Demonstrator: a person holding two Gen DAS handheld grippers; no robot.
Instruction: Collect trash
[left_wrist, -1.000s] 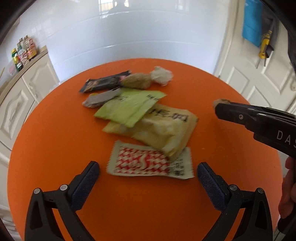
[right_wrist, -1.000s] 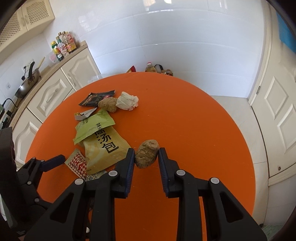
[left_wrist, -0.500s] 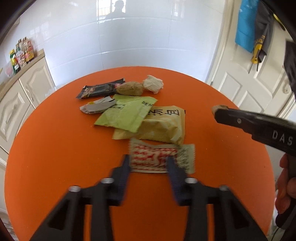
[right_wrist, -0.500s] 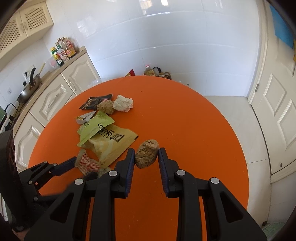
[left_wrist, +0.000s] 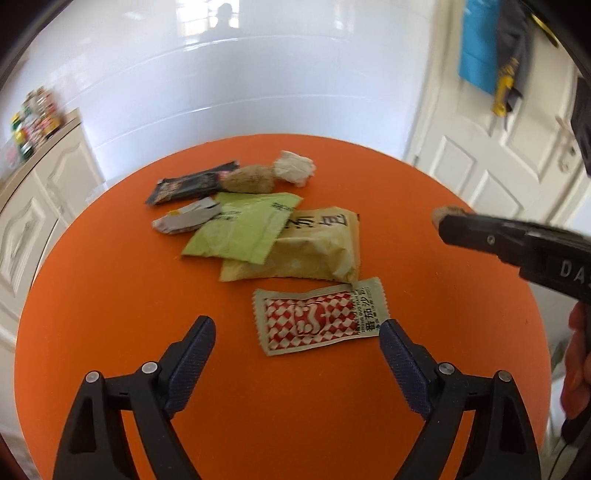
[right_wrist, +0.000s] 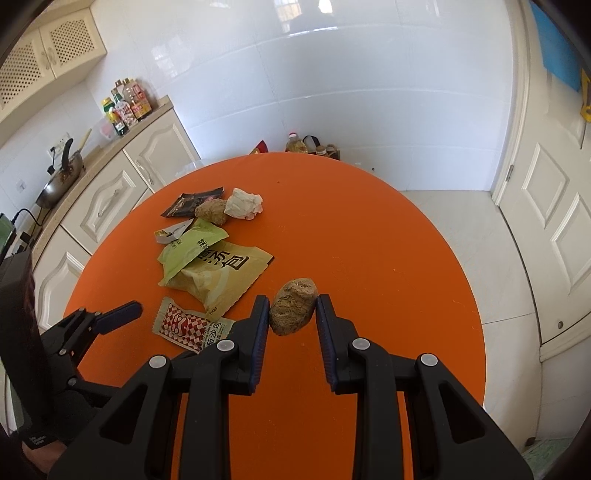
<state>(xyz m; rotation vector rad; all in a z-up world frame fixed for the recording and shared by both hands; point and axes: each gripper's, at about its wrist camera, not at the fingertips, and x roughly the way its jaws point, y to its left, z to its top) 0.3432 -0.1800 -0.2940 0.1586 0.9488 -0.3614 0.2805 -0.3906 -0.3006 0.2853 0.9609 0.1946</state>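
Note:
Trash lies on a round orange table (left_wrist: 110, 295). Nearest is a red-and-white checked sachet (left_wrist: 319, 317). Behind it are a tan packet (left_wrist: 317, 247), a green packet (left_wrist: 243, 229), a silver wrapper (left_wrist: 184, 219), a black wrapper (left_wrist: 188, 184), a brown lump (left_wrist: 247, 179) and a white paper wad (left_wrist: 295, 168). My left gripper (left_wrist: 295, 326) hovers over the sachet's near edge. Its jaws are opening wide and the pads do not touch the sachet. My right gripper (right_wrist: 290, 301) is shut on another brown crumpled lump (right_wrist: 293, 306), held above the table.
Cream cabinets (right_wrist: 110, 192) with bottles (right_wrist: 125, 105) and a wok (right_wrist: 59, 181) stand along the left. A white door (right_wrist: 546, 229) is at the right. Bottles and bags (right_wrist: 310, 146) sit on the floor behind the table. A hand (left_wrist: 576, 354) holds the right gripper.
The left jaws closed in by the checked sachet, then spread wide again; the sachet stays flat on the table, slightly turned. The right gripper keeps its lump and has not moved.

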